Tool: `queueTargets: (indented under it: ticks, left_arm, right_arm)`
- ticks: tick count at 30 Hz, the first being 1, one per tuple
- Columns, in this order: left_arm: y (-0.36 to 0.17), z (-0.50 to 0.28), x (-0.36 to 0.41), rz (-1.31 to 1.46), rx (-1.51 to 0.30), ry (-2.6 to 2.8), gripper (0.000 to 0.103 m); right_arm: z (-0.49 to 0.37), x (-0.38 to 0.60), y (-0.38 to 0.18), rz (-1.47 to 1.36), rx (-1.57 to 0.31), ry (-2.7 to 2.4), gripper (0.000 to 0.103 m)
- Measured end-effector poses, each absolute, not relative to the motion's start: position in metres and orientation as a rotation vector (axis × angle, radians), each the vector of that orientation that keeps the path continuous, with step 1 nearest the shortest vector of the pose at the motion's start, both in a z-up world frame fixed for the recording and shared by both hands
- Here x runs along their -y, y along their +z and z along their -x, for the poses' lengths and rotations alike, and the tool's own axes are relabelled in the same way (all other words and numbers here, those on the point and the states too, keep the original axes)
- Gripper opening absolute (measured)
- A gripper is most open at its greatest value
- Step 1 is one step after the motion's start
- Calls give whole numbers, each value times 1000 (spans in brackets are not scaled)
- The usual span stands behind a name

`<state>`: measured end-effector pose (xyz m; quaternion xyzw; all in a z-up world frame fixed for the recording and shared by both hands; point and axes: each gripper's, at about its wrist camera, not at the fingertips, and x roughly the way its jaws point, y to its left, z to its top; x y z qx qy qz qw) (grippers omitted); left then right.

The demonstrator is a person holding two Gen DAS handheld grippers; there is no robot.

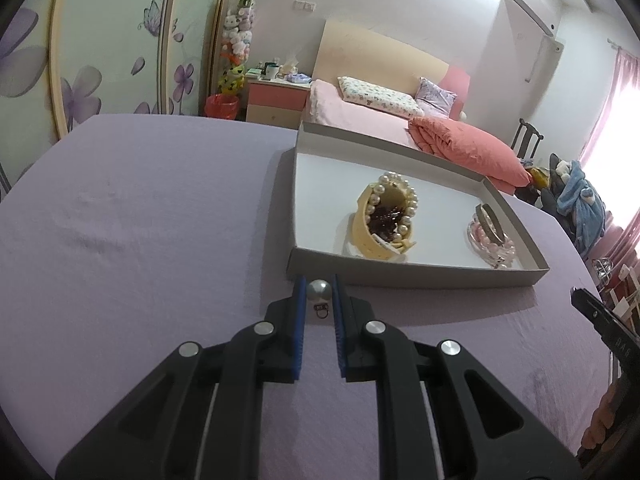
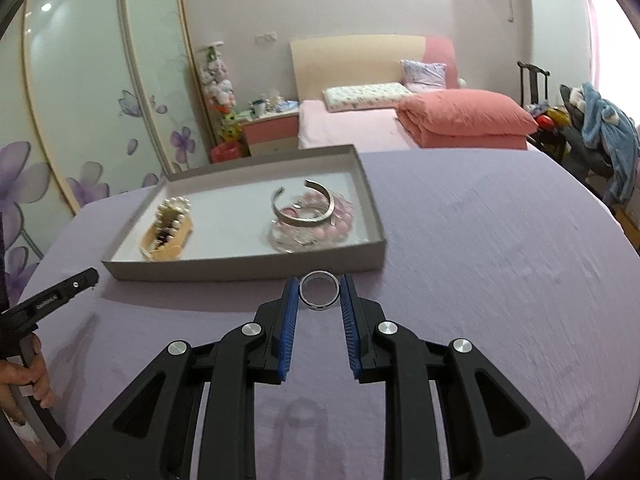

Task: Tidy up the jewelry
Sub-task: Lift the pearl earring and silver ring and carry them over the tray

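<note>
In the left wrist view my left gripper (image 1: 319, 294) is shut on a pearl earring (image 1: 319, 291), its small metal clasp hanging below the bead, just in front of the grey box's near wall (image 1: 420, 274). In the right wrist view my right gripper (image 2: 320, 291) is shut on a silver ring (image 2: 319, 291), held flat above the cloth in front of the same grey box (image 2: 248, 270). Inside the box lie a cream band ringed with pearls (image 1: 386, 216) (image 2: 167, 228) and a silver cuff (image 2: 304, 210) resting on pink bead bracelets (image 2: 316, 228) (image 1: 492, 240).
A lilac cloth (image 1: 140, 220) covers the table. The other gripper's tip shows at the right edge (image 1: 592, 312) and at the left edge (image 2: 60, 296), with a hand (image 2: 32, 372) below it. Behind stand a bed (image 2: 440, 120), a nightstand and a floral wardrobe.
</note>
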<state>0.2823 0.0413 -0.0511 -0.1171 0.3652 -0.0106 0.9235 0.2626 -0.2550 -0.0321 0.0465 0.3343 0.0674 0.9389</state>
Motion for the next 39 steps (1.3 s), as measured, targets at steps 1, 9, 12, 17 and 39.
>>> queueTargets:
  ticks: [1, 9, 12, 17, 39]
  left_arm:
    - [-51, -282, -40, 236, -747, -25, 14]
    - [-50, -281, -39, 236, -746, -24, 14]
    - [-47, -279, -39, 232, -732, -25, 14]
    - [-23, -270, -39, 226, -646, -46, 14]
    - [37, -330, 7, 160, -420, -171, 14]
  right_arm:
    - [-262, 253, -32, -92, -679, 142, 23]
    - [-256, 248, -30, -81, -662, 150, 23]
    - [-254, 248, -27, -82, -640, 156, 23]
    - [-253, 246, -4, -80, -536, 191, 23]
    - [-322, 227, 32, -79, -345, 256, 23]
